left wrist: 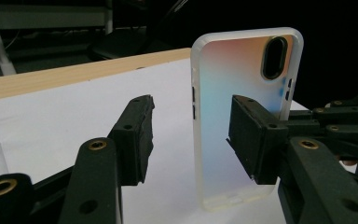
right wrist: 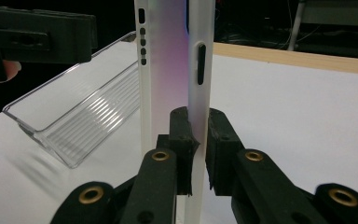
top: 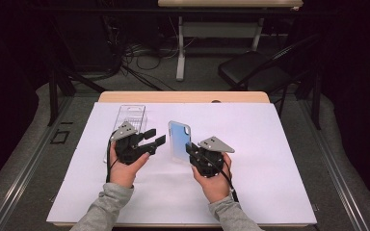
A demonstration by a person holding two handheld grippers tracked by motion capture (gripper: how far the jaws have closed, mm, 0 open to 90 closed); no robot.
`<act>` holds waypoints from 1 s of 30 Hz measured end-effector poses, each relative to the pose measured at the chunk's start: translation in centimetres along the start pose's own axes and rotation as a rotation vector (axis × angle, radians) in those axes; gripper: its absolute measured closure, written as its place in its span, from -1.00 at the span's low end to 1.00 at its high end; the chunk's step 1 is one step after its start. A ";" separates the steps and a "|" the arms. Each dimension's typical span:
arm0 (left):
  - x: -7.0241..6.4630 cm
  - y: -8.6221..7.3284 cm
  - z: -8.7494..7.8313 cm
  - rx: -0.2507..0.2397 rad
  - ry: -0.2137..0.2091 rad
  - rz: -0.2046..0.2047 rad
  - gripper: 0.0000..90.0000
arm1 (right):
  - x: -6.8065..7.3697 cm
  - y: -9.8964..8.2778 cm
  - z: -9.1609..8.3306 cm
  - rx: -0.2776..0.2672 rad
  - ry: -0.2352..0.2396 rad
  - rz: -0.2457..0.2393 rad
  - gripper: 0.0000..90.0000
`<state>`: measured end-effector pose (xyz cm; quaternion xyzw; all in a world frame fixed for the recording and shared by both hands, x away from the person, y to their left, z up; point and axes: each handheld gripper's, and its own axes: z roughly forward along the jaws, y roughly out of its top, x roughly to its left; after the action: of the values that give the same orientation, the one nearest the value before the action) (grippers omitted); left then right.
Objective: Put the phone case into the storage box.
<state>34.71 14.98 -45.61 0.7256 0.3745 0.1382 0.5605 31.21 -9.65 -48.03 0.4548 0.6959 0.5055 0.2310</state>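
Note:
A phone case (top: 179,140) with a frosted white rim and a blue-to-pink back stands upright above the white sheet. My right gripper (top: 189,147) is shut on its side rim; in the right gripper view the pads (right wrist: 182,135) pinch that rim (right wrist: 200,79) just below the button cutout. My left gripper (top: 156,136) hangs open just left of the case. In the left gripper view its jaws (left wrist: 189,122) stand apart with nothing between them. The case (left wrist: 223,93) is beyond them and shows its oval camera hole.
A clear ribbed plastic tray (top: 130,115) lies on the white sheet (top: 270,159) behind the left gripper, also in the right gripper view (right wrist: 88,116). The table's wooden far edge (top: 183,96) borders the sheet. A folding chair (top: 255,70) and cables sit on the floor beyond.

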 end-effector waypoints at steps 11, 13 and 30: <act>0.7 0.9 1.0 -0.016 0.032 0.009 0.11 | 0.4 0.6 1.1 -0.011 -0.044 -0.017 0.83; 0.8 0.8 1.1 -0.014 0.037 0.008 0.13 | 0.5 0.6 1.3 -0.015 -0.050 -0.017 0.83; 1.2 0.3 0.8 0.004 0.038 -0.020 0.35 | 2.1 0.1 1.7 -0.015 -0.056 -0.044 0.83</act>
<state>36.17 15.21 -45.89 0.7202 0.3925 0.1455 0.5532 31.60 -6.98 -48.31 0.4517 0.6950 0.4926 0.2650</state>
